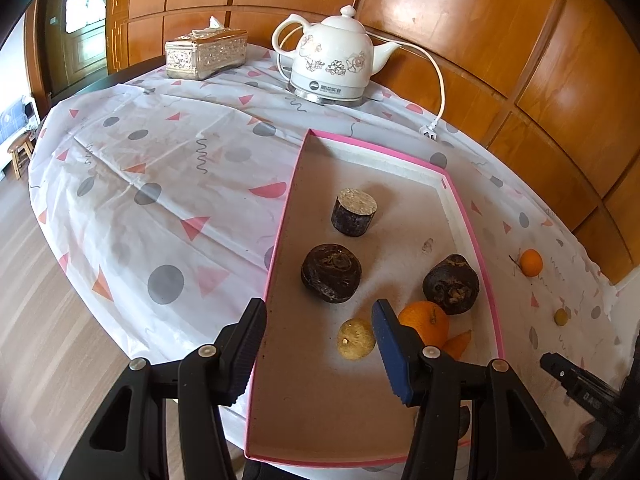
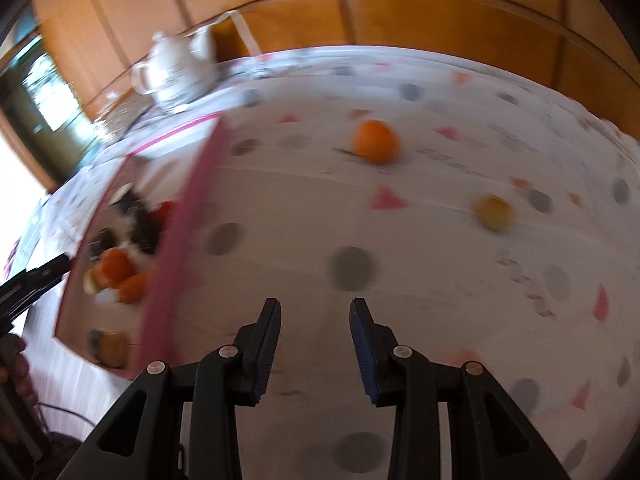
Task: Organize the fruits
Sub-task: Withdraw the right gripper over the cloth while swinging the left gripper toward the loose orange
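A pink-rimmed shallow box (image 1: 286, 200) lies on the table and holds several fruits: two dark round ones (image 1: 331, 273), a dark cut cylinder (image 1: 353, 212), an orange (image 1: 424, 322) and a small yellowish fruit (image 1: 355, 338). My left gripper (image 1: 320, 322) is open and empty over the box's near left edge. Outside the box, an orange (image 2: 376, 141) and a small yellow fruit (image 2: 494, 213) lie on the cloth. My right gripper (image 2: 314, 316) is open and empty above the cloth, right of the box (image 2: 188, 216); this view is blurred.
A white floral electric kettle (image 1: 332, 60) with cord and plug (image 1: 429, 131) stands at the back. A silver tissue box (image 1: 206, 54) is back left. Wooden wall panels (image 1: 520, 40) run behind the table. The right gripper's tip (image 1: 560, 368) shows at lower right.
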